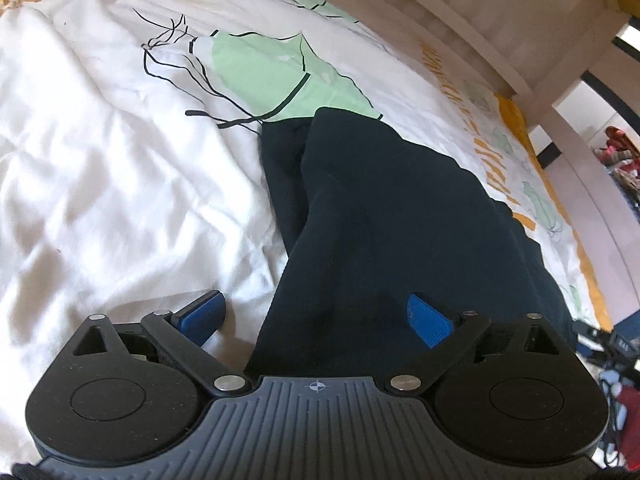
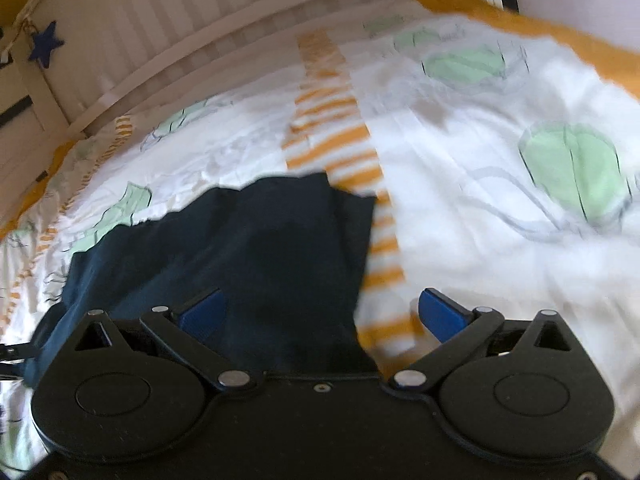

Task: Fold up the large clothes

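Both the left gripper (image 1: 316,316) and right gripper (image 2: 322,312) gape empty over the dark garment (image 1: 384,216); best pinch its hem squarely near the bed's (image 1: 100,168) foot-rail edge.

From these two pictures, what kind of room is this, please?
Most likely a bedroom, perhaps a child's. A dark garment lies on a bed's white duvet printed with green and orange shapes. A white slatted bed frame runs behind it, and a blue star hangs there.

Black left gripper (image 1: 316,316) w/ ribbed grey base, blue fingers (image 1: 202,314), silver pivot screws
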Tool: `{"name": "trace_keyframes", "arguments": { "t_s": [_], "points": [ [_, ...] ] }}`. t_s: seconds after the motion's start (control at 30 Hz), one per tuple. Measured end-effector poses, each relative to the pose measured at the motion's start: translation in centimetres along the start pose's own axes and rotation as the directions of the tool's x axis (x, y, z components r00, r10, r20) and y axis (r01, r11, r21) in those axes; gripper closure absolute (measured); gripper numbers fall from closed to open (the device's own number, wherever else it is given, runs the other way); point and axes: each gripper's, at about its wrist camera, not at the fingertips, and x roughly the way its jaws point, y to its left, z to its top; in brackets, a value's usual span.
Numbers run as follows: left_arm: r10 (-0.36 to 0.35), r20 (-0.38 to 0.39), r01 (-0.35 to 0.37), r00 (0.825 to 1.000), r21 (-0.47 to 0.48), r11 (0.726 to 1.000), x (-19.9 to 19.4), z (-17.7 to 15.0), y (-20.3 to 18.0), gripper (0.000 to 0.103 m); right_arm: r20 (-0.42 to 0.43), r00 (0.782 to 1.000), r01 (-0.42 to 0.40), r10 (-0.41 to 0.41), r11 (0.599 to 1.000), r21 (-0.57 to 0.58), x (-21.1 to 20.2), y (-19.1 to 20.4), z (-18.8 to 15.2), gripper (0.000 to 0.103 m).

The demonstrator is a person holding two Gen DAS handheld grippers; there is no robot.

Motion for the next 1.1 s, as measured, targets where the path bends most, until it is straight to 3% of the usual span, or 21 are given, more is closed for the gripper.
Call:
{"name": "trace_keyframes", "arguments": {
  "t_s": [0.17, 0.33, 0.63, 0.7, 0.77, 0.8, 0.83, 0.87, 0.9, 0.93, 1.03, 1.1],
  "points": [
    [-0.015, -0.029, 0.016, 0.999, 0.023, 1.0, 1.3, 0.7, -0.7, 0.0, -0.036, 0.993, -0.11, 0.111, 0.994, 0.021, 0.8, -0.7, -0.9, 0.0],
    [-0.041, -0.034, 0.042, 0.999, 0.036, 0.998, 3.0, 1.9, -1.1, 0.0, -0.041, 0.97, -0.239, 0.24, 0.97, 0.038, 2.4, -0.3, -0.9, 0.0],
    [-0.043, -0.021, 0.042, 0.999, -0.004, 0.999, 4.7, 3.3, -2.1, 0.001, 0.016, 0.944, -0.328, 0.328, 0.94, 0.089, 4.1, -0.8, -0.4, 0.0],
    [-0.109, -0.025, 0.108, 0.994, -0.034, 0.994, 4.6, 2.9, -2.2, 0.001, 0.012, 0.944, -0.329, 0.33, 0.94, 0.092, 4.2, -0.7, -0.3, 0.0],
    [-0.13, -0.012, 0.13, 0.991, -0.052, 0.99, 4.1, 2.3, -2.3, 0.004, 0.0, 0.949, -0.314, 0.315, 0.946, 0.076, 4.1, -0.4, -0.3, 0.004],
    [-0.115, -0.004, 0.115, 0.993, -0.058, 0.992, 3.8, 2.1, -2.3, 0.017, -0.009, 0.957, -0.29, 0.291, 0.955, 0.063, 3.9, -0.3, -0.3, 0.017],
    [-0.082, 0.002, 0.082, 0.997, -0.064, 0.995, 3.5, 2.1, -2.3, 0.039, -0.014, 0.961, -0.275, 0.276, 0.96, 0.055, 3.7, -0.2, -0.2, 0.031],
    [-0.044, 0.001, 0.043, 0.999, -0.069, 0.997, 3.3, 2.0, -2.1, 0.052, -0.019, 0.959, -0.28, 0.281, 0.958, 0.065, 3.5, -0.4, -0.1, 0.035],
    [-0.017, -0.002, 0.017, 1.0, -0.079, 0.997, 3.0, 2.0, -1.8, 0.07, -0.023, 0.955, -0.293, 0.296, 0.953, 0.08, 3.4, -0.6, -0.1, 0.048],
    [-0.04, -0.001, 0.04, 0.999, -0.108, 0.993, 2.6, 2.0, -1.1, 0.079, -0.03, 0.949, -0.311, 0.315, 0.946, 0.096, 3.3, -0.6, 0.0, 0.058],
    [-0.133, 0.026, 0.135, 0.991, -0.231, 0.964, 1.2, 1.9, 0.4, 0.087, -0.032, 0.957, -0.286, 0.29, 0.954, 0.087, 2.5, 0.6, 0.1, 0.066],
    [-0.146, 0.045, 0.152, 0.988, -0.237, 0.959, 0.1, 1.6, 0.2, 0.088, -0.026, 0.956, -0.287, 0.292, 0.951, 0.116, 1.9, 0.9, 0.2, 0.068]
  ]
}}
